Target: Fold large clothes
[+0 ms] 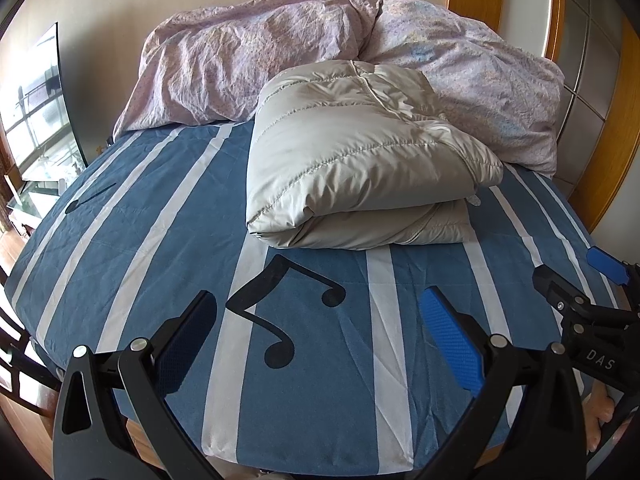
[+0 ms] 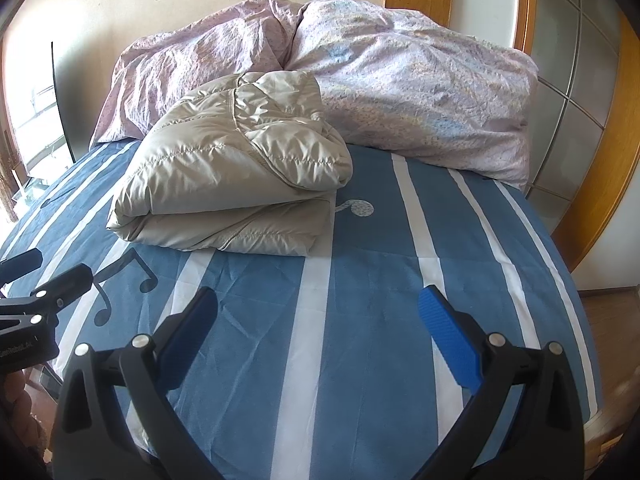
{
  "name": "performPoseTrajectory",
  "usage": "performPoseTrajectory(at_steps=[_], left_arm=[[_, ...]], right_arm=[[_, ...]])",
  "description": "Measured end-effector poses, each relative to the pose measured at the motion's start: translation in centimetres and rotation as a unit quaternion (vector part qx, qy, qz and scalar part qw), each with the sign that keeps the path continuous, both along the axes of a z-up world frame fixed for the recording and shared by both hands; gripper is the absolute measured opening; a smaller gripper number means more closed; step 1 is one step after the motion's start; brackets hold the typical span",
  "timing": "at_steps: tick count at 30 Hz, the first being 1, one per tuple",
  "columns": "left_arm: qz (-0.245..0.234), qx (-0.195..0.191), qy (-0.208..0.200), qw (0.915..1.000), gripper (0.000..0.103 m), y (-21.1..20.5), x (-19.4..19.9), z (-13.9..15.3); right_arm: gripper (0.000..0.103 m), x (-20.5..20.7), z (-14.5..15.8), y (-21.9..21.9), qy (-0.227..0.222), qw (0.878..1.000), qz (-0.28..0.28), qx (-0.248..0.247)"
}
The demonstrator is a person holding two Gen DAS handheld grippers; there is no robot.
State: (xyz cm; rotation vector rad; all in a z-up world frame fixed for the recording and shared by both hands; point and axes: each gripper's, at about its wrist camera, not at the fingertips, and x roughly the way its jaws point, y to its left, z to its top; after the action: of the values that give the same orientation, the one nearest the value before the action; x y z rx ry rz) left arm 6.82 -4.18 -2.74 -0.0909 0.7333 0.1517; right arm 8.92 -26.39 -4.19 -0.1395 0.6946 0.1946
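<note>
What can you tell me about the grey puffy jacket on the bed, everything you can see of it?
The jacket is pale grey-beige, quilted in stitched rows, with a smooth, slightly shiny shell. It is folded into a thick bundle of stacked layers, the rounded fold edge facing the cameras. It lies on the blue and white striped bedsheet, and its far side seems to rest against the crumpled pink duvet. Neither gripper touches it.

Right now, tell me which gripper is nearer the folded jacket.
Neither clearly; they look about level. The left gripper is open, short of the jacket and slightly left of its middle. The right gripper is open, also short of it, off to its right.
</note>
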Motion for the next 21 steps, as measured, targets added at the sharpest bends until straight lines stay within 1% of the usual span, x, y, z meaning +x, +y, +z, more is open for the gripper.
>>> performPoseTrajectory(at_steps=[21], left_arm=[[0.009, -0.002, -0.004, 0.9999, 0.102, 0.33, -0.15, 0.16]], right_arm=[[0.101, -0.24, 0.08, 0.68, -0.006, 1.000, 0.004, -0.002]])
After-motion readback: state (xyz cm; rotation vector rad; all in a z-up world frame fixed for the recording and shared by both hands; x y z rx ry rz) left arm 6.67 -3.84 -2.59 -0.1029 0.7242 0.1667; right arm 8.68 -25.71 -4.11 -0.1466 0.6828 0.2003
